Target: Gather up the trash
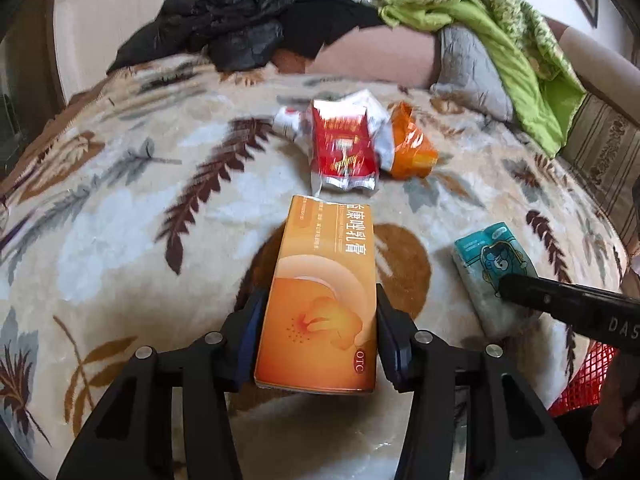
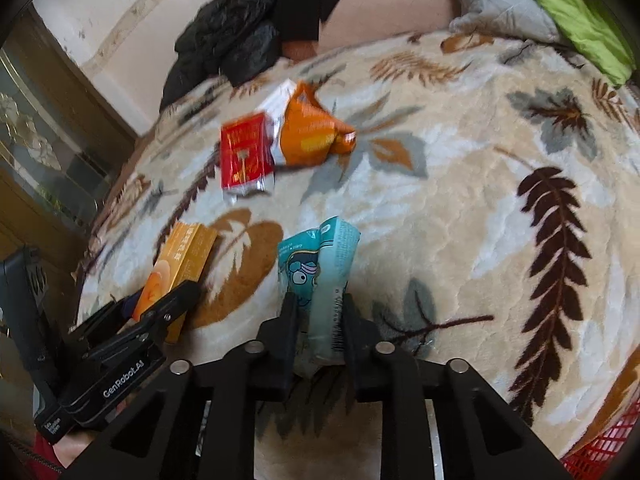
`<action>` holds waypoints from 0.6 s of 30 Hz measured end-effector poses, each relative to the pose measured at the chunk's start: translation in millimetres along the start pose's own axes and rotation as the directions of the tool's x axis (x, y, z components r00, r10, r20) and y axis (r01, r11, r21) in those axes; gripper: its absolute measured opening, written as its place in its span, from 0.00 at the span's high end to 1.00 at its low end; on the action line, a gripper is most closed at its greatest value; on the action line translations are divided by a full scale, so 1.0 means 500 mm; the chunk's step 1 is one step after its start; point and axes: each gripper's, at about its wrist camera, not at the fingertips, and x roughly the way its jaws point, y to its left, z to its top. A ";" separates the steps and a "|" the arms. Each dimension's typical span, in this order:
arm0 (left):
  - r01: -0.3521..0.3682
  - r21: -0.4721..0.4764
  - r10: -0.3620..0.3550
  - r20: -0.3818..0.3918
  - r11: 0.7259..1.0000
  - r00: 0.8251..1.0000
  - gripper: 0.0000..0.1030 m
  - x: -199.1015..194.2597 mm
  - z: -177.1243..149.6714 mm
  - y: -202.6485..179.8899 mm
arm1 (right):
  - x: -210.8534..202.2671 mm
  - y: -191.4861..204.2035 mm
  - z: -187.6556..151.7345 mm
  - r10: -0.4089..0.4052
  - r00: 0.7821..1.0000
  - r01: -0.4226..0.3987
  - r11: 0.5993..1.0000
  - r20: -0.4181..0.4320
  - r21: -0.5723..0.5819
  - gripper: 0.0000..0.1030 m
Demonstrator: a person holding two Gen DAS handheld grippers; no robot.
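Trash lies spread on a bed (image 1: 120, 200) covered by a leaf-patterned blanket, and the collecting looks to be at its midpoint: two pieces are in hand, two are not.

Going left to right in the left wrist view, the left tongs (image 1: 318, 332) are clenched on an orange box (image 1: 320, 292), its near end squeezed between both pads while its far end points up the bed. Beyond the box, farther from the person, a red wrapper (image 1: 344, 148) lies flat and untouched. Just to its right, overlapping it, sits a crumpled orange bag (image 1: 412, 148), also free. To the right and nearer, a teal packet (image 1: 492, 268) is caught by the right tongs (image 2: 318, 320); the right wrist view shows both pads pressed into its sides and the packet pinched narrow and standing up between them.

At the near right edge a bit of red mesh (image 1: 584, 376) shows, perhaps a basket for the rubbish, though too little of it is seen to be sure.

So, as I judge it, nothing is visibly binned yet. The box and packet have to be carried off and dropped, then the wrapper and bag fetched from the middle of the bed. Black clothing (image 1: 240, 20) and a green quilt (image 1: 500, 32) at the far end seem no part of the job.
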 end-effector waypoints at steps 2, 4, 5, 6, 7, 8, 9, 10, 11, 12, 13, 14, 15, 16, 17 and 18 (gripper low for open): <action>0.000 0.003 0.000 0.046 1.000 0.999 0.53 -0.018 0.001 0.000 | -0.017 -0.005 -0.001 -0.006 0.999 0.005 1.000 0.046 0.014 0.81; -0.004 0.007 0.003 0.074 1.000 0.997 0.53 -0.028 0.002 -0.001 | -0.030 -0.008 -0.001 -0.008 0.997 0.007 1.000 0.078 0.022 0.81; -0.004 0.009 0.004 0.079 1.000 0.997 0.53 -0.030 0.002 -0.002 | -0.036 -0.008 0.000 -0.011 0.996 0.009 1.000 0.092 0.024 0.81; -0.005 0.013 0.004 0.080 1.000 0.997 0.53 -0.031 0.001 -0.003 | -0.039 -0.008 0.000 -0.013 0.995 0.011 1.000 0.098 0.024 0.81; -0.010 0.017 0.009 0.079 1.000 0.997 0.53 -0.030 0.001 -0.005 | -0.041 -0.008 0.000 -0.016 0.995 0.013 1.000 0.103 0.024 0.81; -0.015 0.020 0.013 0.079 1.000 0.997 0.53 -0.029 0.001 -0.006 | -0.043 -0.008 0.000 -0.019 0.994 0.017 1.000 0.107 0.026 0.81; -0.019 0.023 0.017 0.081 1.000 0.997 0.53 -0.029 0.002 -0.007 | -0.044 -0.009 0.001 -0.019 0.994 0.016 0.999 0.108 0.027 0.81; -0.021 0.025 0.019 0.082 0.999 0.996 0.53 -0.030 0.001 -0.007 | -0.044 -0.010 0.001 -0.018 0.994 0.015 0.999 0.109 0.029 0.81; -0.028 0.027 0.025 0.085 0.999 0.996 0.53 -0.030 0.002 -0.008 | -0.046 -0.011 0.001 -0.019 0.994 0.015 0.999 0.112 0.031 0.81; -0.031 0.028 0.028 0.088 0.999 0.996 0.53 -0.031 0.001 -0.008 | -0.048 -0.013 0.001 -0.019 0.993 0.015 0.999 0.116 0.033 0.81; -0.034 0.029 0.031 0.090 0.999 0.995 0.53 -0.033 0.000 -0.008 | -0.050 -0.014 0.001 -0.018 0.993 0.014 0.999 0.119 0.034 0.81; -0.040 0.031 0.037 0.092 0.999 0.995 0.53 -0.034 -0.001 -0.009 | -0.052 -0.015 0.000 -0.016 0.993 0.012 0.999 0.121 0.035 0.81; -0.046 0.033 0.042 0.095 0.998 0.995 0.53 -0.036 -0.002 -0.009 | -0.052 -0.014 -0.001 -0.017 0.992 0.013 0.999 0.122 0.035 0.81; -0.047 0.034 0.044 0.098 0.998 0.994 0.53 -0.038 -0.002 -0.009 | -0.053 -0.014 -0.001 -0.017 0.992 0.013 0.999 0.124 0.035 0.81; -0.051 0.036 0.047 0.101 0.998 0.994 0.53 -0.039 -0.002 -0.010 | -0.052 -0.013 -0.002 -0.017 0.992 0.012 0.999 0.125 0.034 0.81; -0.057 0.039 0.053 0.105 0.998 0.993 0.53 -0.040 -0.002 -0.011 | -0.053 -0.012 -0.002 -0.017 0.992 0.013 0.999 0.126 0.032 0.81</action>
